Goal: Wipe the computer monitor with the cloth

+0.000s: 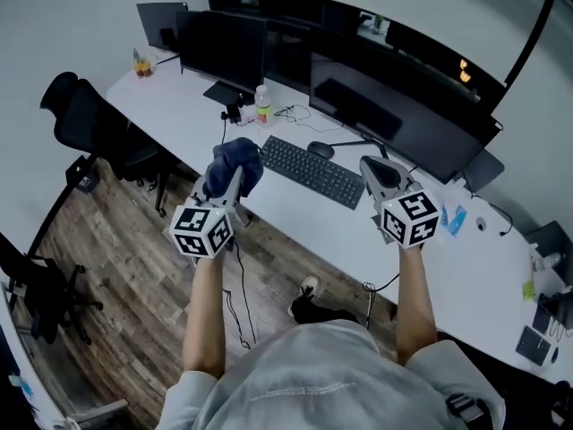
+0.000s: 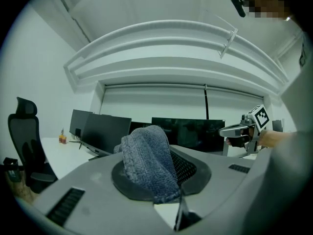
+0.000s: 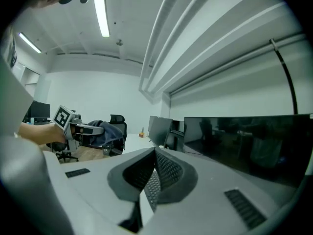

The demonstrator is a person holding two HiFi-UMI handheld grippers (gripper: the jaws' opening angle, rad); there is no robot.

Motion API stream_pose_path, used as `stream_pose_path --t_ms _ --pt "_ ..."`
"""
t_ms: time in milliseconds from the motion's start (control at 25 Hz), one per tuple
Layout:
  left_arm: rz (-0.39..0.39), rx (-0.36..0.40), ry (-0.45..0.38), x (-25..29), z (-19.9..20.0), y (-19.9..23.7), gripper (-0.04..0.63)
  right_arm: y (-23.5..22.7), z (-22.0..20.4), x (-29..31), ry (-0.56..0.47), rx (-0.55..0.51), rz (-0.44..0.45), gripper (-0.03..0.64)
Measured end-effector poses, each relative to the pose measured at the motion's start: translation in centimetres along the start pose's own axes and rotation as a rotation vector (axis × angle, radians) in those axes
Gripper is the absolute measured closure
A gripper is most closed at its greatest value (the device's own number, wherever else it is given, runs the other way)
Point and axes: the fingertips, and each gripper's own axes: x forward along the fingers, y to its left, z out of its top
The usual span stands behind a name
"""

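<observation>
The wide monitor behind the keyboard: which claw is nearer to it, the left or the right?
Right. The right claw is straight before the wide monitor; the left claw, holding the cloth, is beyond its left end.

A long white desk (image 1: 183, 106) meets white wall (image 1: 72, 16); wood floor (image 1: 134, 267), black chair (image 1: 85, 119).

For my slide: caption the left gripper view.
Left gripper clamps a blue cloth, dark monitors on the desk ahead.
</observation>
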Motion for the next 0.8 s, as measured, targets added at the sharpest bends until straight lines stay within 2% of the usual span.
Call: stream_pose_path --t_ms 320,560,800 --pt "-0.091 0.051 0.008 12.3 2.9 2.3 0.528 -8.0 2.9 6.6 -0.046 0.005 -0.040 0.615" --pt "-0.141 0.077 0.028 18.3 5.1 4.1 0.528 -11.0 4.2 9.3 -0.048 0.029 -0.082 0.615" --pt "-0.239 0.101 0.030 24.8 6.6 5.4 0.526 -12.5 4.3 11.8 -0.026 0.032 -0.162 0.617"
